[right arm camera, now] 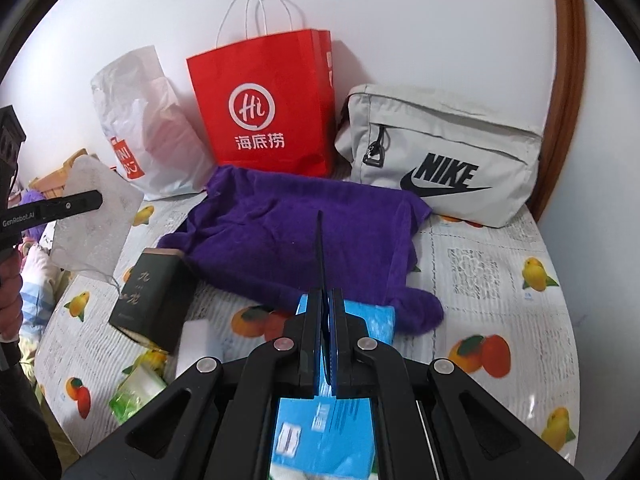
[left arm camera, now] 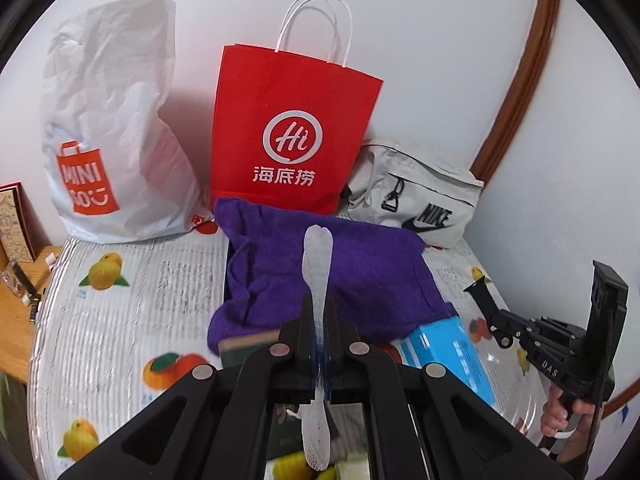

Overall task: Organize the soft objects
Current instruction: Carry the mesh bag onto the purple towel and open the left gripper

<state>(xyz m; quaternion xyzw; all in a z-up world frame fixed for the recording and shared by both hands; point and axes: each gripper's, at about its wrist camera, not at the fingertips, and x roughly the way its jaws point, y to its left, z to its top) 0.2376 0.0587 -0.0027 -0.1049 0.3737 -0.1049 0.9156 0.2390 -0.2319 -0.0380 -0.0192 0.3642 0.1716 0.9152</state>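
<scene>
My left gripper (left arm camera: 319, 312) is shut on a thin white sheet-like wipe (left arm camera: 317, 264), seen edge-on; in the right wrist view the same white sheet (right arm camera: 98, 216) hangs flat from the left gripper (right arm camera: 86, 200) above the table's left side. A purple towel (left arm camera: 332, 276) lies crumpled in the table's middle, also in the right wrist view (right arm camera: 304, 232). My right gripper (right arm camera: 326, 300) is shut with nothing between its fingers, above a blue tissue pack (right arm camera: 324, 432); it shows at the right of the left wrist view (left arm camera: 480, 284).
A red paper bag (left arm camera: 292, 136), a white MINISO bag (left arm camera: 116, 140) and a grey Nike pouch (right arm camera: 444, 152) stand against the back wall. A dark green box (right arm camera: 150, 300), a white sponge block (right arm camera: 196, 344) and a green packet (right arm camera: 134, 394) lie on the fruit-print tablecloth (right arm camera: 500, 280).
</scene>
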